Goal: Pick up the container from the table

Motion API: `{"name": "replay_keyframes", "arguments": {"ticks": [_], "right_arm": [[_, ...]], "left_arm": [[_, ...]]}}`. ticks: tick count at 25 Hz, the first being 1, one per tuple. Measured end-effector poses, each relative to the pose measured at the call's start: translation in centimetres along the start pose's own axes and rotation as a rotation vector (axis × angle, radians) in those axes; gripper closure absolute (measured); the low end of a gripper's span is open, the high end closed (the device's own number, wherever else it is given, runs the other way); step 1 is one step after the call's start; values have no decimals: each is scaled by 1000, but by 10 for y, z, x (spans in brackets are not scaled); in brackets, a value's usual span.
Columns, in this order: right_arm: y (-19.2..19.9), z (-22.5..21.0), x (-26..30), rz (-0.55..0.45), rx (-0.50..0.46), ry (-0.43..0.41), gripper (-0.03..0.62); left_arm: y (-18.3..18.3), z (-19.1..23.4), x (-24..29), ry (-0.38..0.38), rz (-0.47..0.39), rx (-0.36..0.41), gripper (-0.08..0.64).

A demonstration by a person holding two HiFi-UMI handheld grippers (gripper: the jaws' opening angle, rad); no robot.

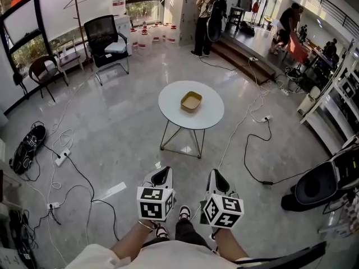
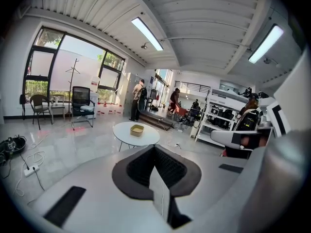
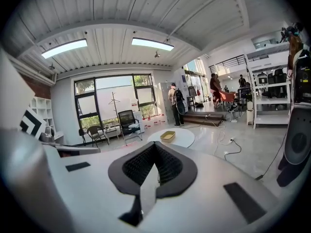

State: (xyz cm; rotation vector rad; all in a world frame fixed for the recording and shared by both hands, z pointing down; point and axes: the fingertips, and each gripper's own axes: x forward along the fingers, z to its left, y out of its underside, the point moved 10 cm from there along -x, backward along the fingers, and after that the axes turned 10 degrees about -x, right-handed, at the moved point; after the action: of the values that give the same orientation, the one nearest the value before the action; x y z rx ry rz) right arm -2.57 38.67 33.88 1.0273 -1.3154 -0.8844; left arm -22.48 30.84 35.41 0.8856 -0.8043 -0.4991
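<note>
Round white surface point(image 1: 210, 116) on a thin metal frame, standing on the grey floor point(image 1: 123, 122) of an open room. A shallow yellow container point(image 1: 190, 101) rests near its centre, clear of every edge, open side up. The left tool point(image 1: 161, 176) and right tool point(image 1: 217, 180) are held side by side low in front of the person, apart from each other and well short of the surface's near edge, both pointing toward it. Each tool's jaws are pressed together along their length with nothing between them, and neither tool touches the container. Beyond the surface's far edge, a black chair point(image 1: 106, 38) stands by the window to the left. A person with a backpack point(image 1: 208, 15) stands with back turned near a low step. Cables point(image 1: 245, 156) trail over the floor to the right of the surface, and a power strip point(image 1: 61, 157) lies on the floor to its left.
</note>
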Motion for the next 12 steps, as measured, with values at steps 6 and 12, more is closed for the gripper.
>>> {"name": "replay_keyframes", "arguments": {"ticks": [6, 12], "right_arm": [[-8, -18, 35, 2, -9, -38, 568], [-23, -42, 71, -2, -34, -53, 568]], "left_arm": [[-11, -4, 33, -18, -8, -6, 545], [-21, -7, 70, -34, -15, -21, 545]]}}
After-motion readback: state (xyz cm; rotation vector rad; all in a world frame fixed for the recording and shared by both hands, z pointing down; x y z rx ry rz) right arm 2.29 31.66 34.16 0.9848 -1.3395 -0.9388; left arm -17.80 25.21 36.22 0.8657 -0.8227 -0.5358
